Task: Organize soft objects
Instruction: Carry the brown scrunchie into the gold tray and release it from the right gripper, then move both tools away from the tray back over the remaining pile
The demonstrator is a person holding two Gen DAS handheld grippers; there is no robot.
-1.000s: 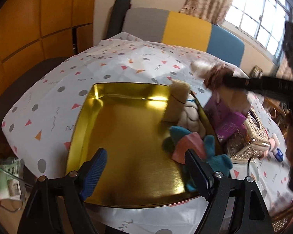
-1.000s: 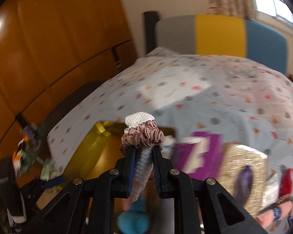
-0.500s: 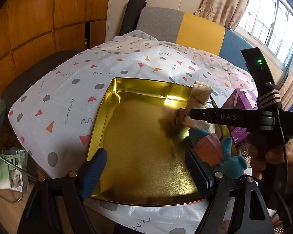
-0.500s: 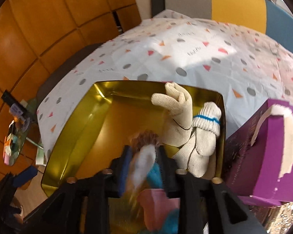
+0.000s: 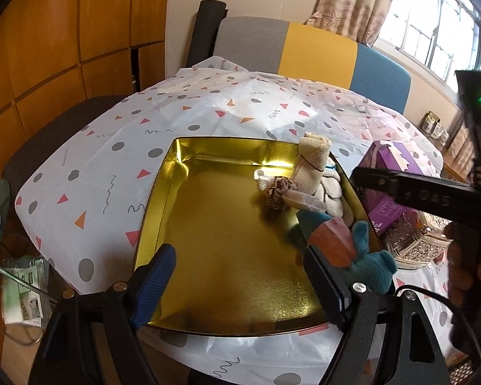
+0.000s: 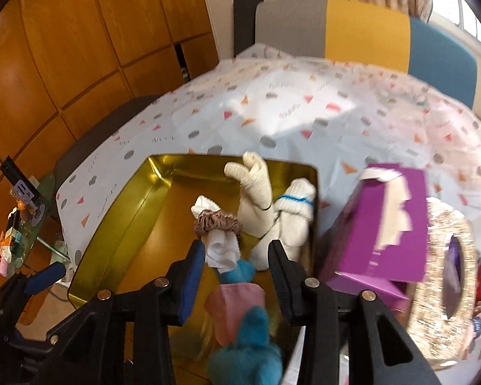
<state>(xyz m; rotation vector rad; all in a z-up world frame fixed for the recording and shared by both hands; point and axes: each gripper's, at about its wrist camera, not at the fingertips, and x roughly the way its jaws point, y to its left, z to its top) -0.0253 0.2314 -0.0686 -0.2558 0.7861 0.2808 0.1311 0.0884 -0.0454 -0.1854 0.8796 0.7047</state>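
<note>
A: Which step is this?

B: Looks like a drop-off. The right gripper (image 6: 237,272) hangs over the near right part of the gold tray (image 6: 118,224), jaws wide apart, gripping nothing. The bundle (image 6: 219,234), white cloth ringed by a brown scrunchie, lies in the tray just past its fingertips, beside the gloves (image 6: 272,205) at the far right.

A: And the blue toy (image 6: 247,346)?

B: In the tray too, near right corner, under that gripper.

A: The left gripper (image 5: 240,282)?

B: Wide open, empty, hovering low at the tray's near edge, pointing across it.

A: Next move?

B: I'd guess the right one lifts clear and goes for another soft item. The purple box (image 6: 381,231) sits close on the right, so it needs a clean rise.
</note>
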